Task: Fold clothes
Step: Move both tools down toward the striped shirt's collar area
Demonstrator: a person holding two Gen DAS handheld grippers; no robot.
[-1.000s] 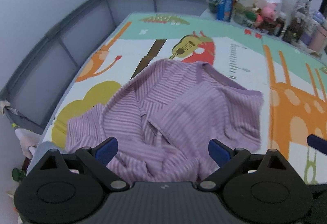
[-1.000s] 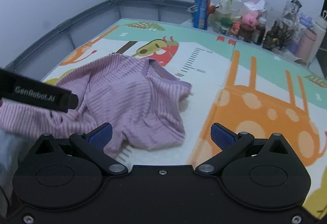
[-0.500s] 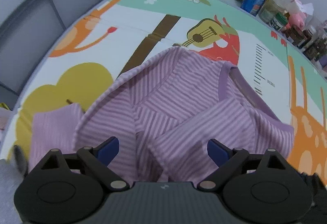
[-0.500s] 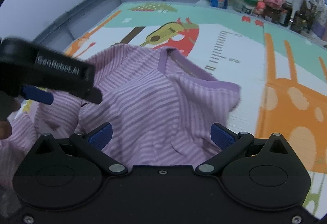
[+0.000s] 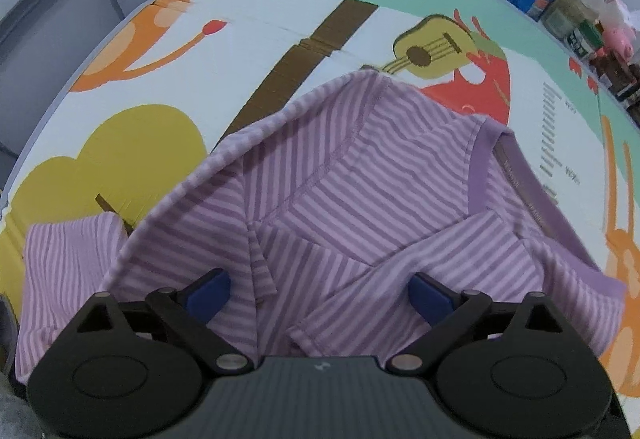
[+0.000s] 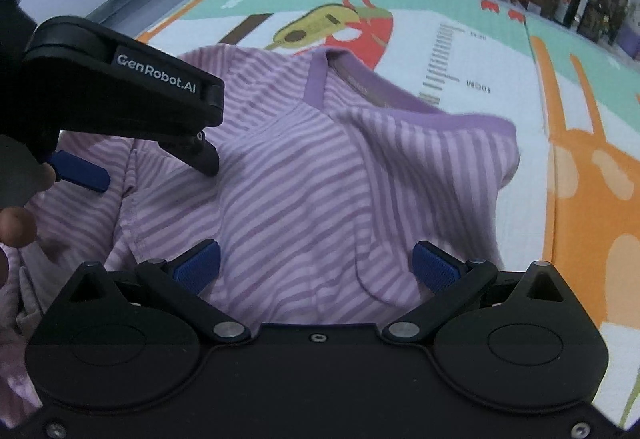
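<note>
The purple striped shirt (image 5: 360,175) lies crumpled on the animal-print play mat (image 5: 256,35), spread beneath both grippers; the left gripper (image 5: 318,293) has just been widening, the right gripper (image 6: 316,265) gapes too (neither pinches any cloth)

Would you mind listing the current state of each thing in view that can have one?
Striped purple shirt: crumpled, unfolded, lying on the play mat.
Left gripper: open, jaws just widened, over the shirt, gripping nothing.
Right gripper: open, over the shirt, gripping nothing.
</note>
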